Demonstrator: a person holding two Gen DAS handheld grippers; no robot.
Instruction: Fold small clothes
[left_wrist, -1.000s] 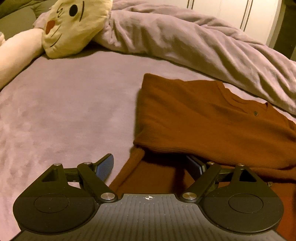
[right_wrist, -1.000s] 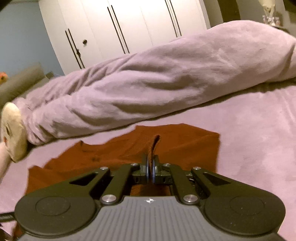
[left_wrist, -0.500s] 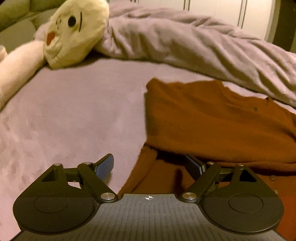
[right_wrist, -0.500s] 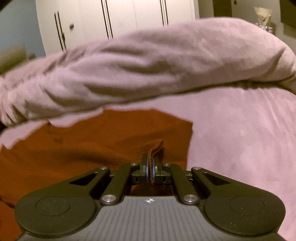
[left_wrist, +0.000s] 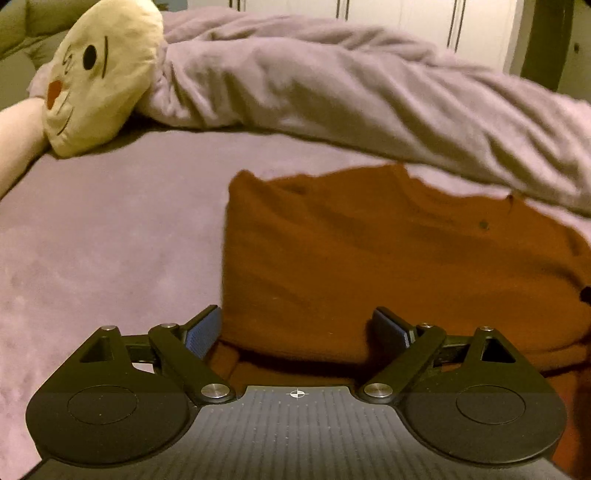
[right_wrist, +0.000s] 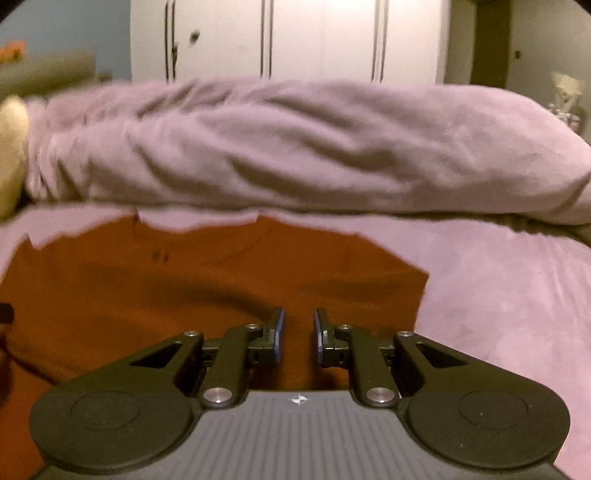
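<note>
Broadly, by descending size:

Bed surface (left_wrist: 92, 240): mauve plush cover, filling the lower ground of both views; bears every item below.

Duvet (right_wrist: 295, 147): mauve, bunched into a long rumpled roll across the far side of the bed, running the full width of both wrist views. Its near edge lies just beyond the sweater's neckline.

Wardrobe (right_wrist: 325, 37): white doors with dark vertical handles, behind the duvet; a blue wall shows to its left in the right wrist view.

Sweater (left_wrist: 388, 266): rust-brown knit, lying on the bed cover in front of the duvet, neckline toward the duvet. One layer is folded over another; in the left wrist view the upper layer's lower edge sits near the fingers, with a further strip of the same fabric showing beneath it. A small dark button shows near the neckline. Right side edge reads straight in the right wrist view; surface shows soft creases.

Plush toy (left_wrist: 99, 77): pale yellow head with a black eye and red nose, at the far left, touching the end of the duvet; a cream limb extends from it toward the left edge.

Left gripper (left_wrist: 297, 328): fingers spread wide, holding nothing, poised at the sweater's near left corner; blue pads visible.

Right gripper (right_wrist: 298, 334): fingers parted by a narrow gap, nothing between them, low over the sweater's right portion.
</note>
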